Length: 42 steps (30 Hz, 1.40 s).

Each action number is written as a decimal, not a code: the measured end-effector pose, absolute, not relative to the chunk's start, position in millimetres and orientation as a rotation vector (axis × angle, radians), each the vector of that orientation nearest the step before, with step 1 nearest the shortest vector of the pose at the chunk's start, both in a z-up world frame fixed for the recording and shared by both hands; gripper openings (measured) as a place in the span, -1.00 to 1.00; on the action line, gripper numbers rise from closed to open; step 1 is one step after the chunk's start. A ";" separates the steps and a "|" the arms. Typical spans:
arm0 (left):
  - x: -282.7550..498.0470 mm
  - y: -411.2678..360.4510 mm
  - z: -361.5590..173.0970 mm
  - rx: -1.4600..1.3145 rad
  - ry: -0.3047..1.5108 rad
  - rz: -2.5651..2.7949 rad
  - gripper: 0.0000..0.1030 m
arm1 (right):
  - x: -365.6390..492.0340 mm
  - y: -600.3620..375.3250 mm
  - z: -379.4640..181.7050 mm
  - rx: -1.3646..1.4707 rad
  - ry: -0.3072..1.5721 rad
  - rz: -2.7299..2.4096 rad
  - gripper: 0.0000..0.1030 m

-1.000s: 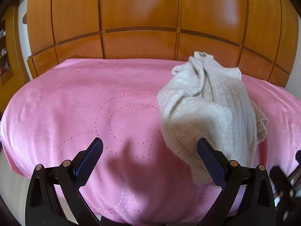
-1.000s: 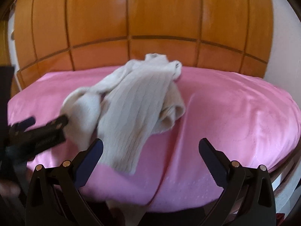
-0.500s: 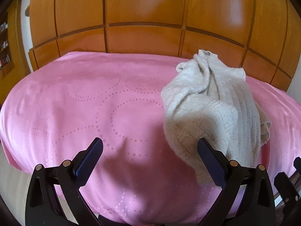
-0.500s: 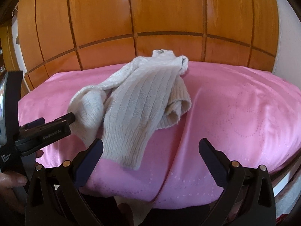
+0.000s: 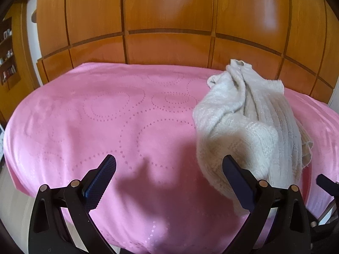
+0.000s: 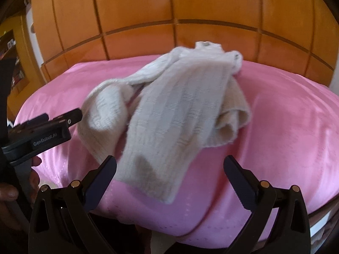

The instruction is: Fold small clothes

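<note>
sweater [image 5: 250, 127]: crumpled on the pink bedspread [image 5: 106, 116]
left gripper [image 5: 169, 182]: jaws wide apart, empty; sweater at its right finger
right gripper [image 6: 169, 182]: jaws spread, empty; sweater's near end between them

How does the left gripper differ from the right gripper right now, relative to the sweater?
The left gripper frames mostly bare pink bedspread; only its right-hand finger overlaps the cream sweater. The right gripper frames the sweater's near hem head-on, the knit running up between its jaws. The left gripper also shows from the side in the right wrist view, beside the sweater's folded part. Shared: both have open jaws, and neither holds the sweater.
</note>
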<state>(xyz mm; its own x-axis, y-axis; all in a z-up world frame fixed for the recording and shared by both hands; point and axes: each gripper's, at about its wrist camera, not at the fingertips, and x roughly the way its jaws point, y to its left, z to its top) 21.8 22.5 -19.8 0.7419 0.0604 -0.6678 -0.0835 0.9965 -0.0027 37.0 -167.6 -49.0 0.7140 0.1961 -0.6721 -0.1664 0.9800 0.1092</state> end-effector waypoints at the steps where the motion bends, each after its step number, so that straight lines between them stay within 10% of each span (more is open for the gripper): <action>1: 22.8 22.7 -19.6 -0.032 0.733 0.077 0.93 | 38.7 -164.2 -49.9 0.031 0.745 0.209 0.94; 8: 23.6 21.2 -20.1 -0.017 0.745 0.059 0.93 | 62.8 -143.6 -85.0 -0.074 0.796 0.228 0.41; 10: 24.0 22.1 -20.3 -0.018 0.748 0.057 0.93 | 60.2 -144.6 -80.8 -0.094 0.784 0.241 -0.39; 13: 25.8 23.0 -21.5 -0.023 0.757 0.053 0.93 | 62.4 -153.4 -67.6 -0.076 0.805 0.272 -0.69; 30: 54.6 50.0 -14.7 -0.190 0.789 -0.106 0.89 | 155.3 -381.6 54.9 -0.062 0.560 -0.308 -0.70; 38: 101.1 36.7 -52.2 -0.320 1.014 -0.301 -0.27 | 244.0 -522.6 19.7 0.138 0.655 -0.739 -0.67; 40: 108.9 32.2 -58.0 -0.325 1.036 -0.335 -0.88 | 247.8 -531.7 12.6 0.174 0.654 -0.736 -0.34; 42: 115.2 30.9 -57.3 -0.309 1.037 -0.338 -0.89 | 247.6 -527.9 10.0 0.187 0.646 -0.693 0.20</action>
